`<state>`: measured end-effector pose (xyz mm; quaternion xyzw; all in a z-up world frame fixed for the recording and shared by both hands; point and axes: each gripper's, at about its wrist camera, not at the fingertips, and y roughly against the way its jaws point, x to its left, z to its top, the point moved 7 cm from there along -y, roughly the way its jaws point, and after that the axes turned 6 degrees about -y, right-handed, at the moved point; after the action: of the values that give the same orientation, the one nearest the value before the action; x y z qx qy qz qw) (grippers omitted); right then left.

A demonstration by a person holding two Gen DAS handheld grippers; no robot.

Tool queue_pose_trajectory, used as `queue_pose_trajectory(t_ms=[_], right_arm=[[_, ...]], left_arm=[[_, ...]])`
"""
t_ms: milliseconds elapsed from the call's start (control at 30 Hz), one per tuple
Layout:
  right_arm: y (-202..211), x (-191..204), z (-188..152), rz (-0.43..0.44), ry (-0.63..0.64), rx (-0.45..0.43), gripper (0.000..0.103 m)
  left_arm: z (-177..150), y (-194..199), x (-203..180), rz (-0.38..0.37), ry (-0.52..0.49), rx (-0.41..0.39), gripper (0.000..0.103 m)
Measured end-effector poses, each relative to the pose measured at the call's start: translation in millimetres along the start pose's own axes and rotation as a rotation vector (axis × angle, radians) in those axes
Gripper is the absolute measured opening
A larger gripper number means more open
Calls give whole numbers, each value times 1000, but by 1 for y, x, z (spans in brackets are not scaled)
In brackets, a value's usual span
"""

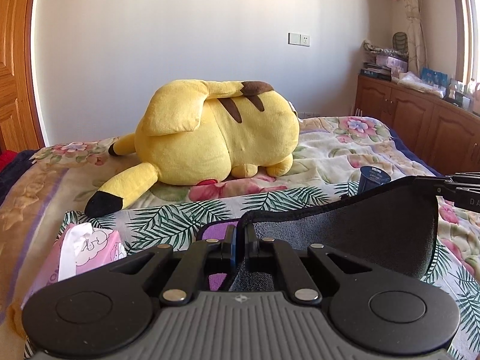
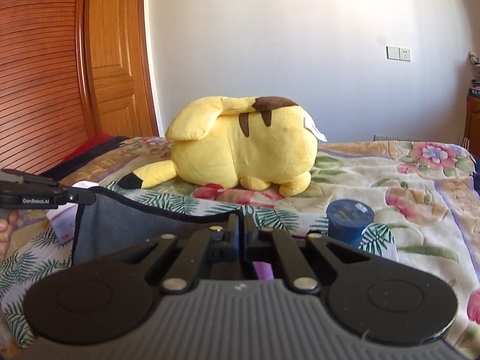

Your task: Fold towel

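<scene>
White wall (image 1: 180, 30) far; wooden wardrobe (image 2: 45, 75) left; low cabinets (image 1: 420, 120) right (cluttered top), bright curtained window (image 1: 471, 24).

Bed (image 2: 420, 186): yellow plush (image 1: 219, 132), tissue pack (image 1: 90, 252), blue cup (image 2: 349, 219).

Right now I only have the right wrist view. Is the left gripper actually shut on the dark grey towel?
Observer: Yes. In the left wrist view the left gripper is shut on the black-trimmed edge of the dark grey towel.
Operator: Anything beside it to avoid?
Observer: A pink tissue pack lies on the palm-leaf sheet, just to its left.
Operator: How does my right gripper look from outside?
Observer: The right gripper pinches the towel's other raised corner, and the towel sags between the two. A round dark blue tub sits beyond that sagging edge.
</scene>
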<state>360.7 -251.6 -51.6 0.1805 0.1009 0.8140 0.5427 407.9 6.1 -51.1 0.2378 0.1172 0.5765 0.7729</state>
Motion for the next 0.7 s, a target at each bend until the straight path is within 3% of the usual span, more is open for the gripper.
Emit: queue_pose_trajectory(t_ms=[233,300,700], right_arm=[[-14,-9,9,-4,-18,-24,4],[-19,-11,11,-7,-10,-28,4],[-50,-30,3,-48,-16,-20,4]], left_arm=[[11,-15,6,29,-12,-11,0],[12,-20,9,69,-14,-15,0],[2,-61,11,83,-1,14,0]])
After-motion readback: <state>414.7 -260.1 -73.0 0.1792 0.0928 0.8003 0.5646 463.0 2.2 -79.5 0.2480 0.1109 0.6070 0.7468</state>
